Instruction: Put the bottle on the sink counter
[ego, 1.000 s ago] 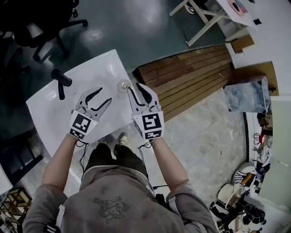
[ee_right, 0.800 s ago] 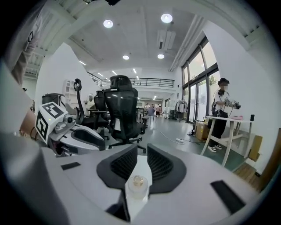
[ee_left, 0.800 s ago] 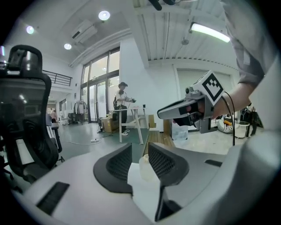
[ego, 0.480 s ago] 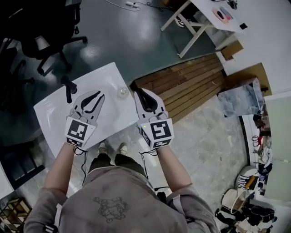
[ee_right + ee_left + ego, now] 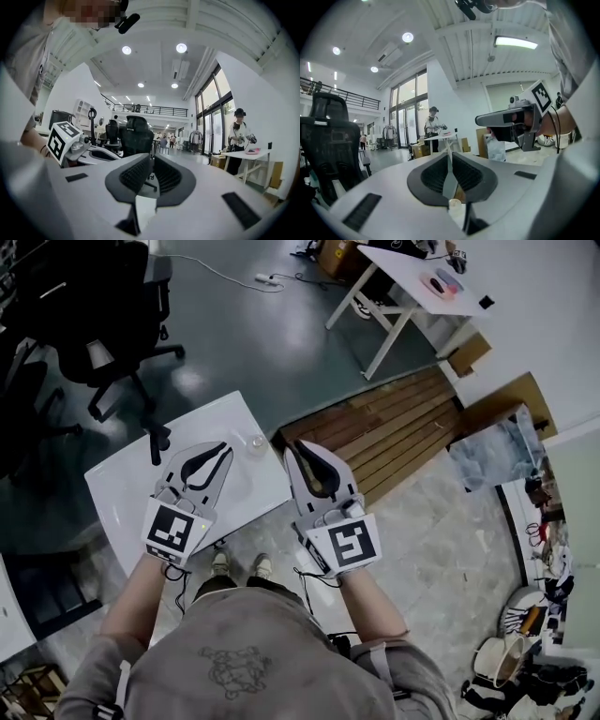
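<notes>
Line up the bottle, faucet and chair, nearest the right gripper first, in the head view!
1. Bottle, just left of the right gripper tips.
2. Faucet, farther left.
3. Chair, far away at upper left.

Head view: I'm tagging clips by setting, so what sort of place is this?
Probably an open-plan lab or office workspace. A black office chair and a white trestle desk stand on the floor, a mezzanine railing runs above, and the sink counter stands free mid-room.
</notes>
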Demonstrator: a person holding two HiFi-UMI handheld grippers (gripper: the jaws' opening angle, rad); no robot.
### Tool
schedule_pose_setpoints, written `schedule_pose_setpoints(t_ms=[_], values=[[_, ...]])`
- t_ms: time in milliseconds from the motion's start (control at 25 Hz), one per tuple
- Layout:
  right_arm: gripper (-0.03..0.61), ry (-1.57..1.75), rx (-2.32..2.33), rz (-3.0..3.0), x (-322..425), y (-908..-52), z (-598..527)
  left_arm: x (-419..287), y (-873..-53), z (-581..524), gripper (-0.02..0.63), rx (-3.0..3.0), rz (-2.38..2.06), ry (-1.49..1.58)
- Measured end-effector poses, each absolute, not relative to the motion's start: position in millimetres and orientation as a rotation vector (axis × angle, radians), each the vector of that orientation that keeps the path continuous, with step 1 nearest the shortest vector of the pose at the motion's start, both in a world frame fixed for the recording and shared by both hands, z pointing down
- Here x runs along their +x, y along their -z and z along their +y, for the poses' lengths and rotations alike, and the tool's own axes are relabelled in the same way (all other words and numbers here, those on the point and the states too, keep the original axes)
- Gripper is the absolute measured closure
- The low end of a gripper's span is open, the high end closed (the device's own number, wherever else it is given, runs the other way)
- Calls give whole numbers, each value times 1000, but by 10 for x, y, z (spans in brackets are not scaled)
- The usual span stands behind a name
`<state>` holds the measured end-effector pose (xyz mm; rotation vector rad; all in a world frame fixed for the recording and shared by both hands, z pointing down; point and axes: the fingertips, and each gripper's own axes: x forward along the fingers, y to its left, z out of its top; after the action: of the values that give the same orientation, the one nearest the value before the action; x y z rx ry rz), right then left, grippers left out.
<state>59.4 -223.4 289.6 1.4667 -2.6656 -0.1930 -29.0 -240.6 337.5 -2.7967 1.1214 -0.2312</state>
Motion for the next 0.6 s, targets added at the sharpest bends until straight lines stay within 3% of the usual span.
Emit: schedule_pose_setpoints(t_ms=[600], values=[[540,298,1520,-2779,631,-2455,-1655,-108,-2949,-1867,581,-2849,1054,125]])
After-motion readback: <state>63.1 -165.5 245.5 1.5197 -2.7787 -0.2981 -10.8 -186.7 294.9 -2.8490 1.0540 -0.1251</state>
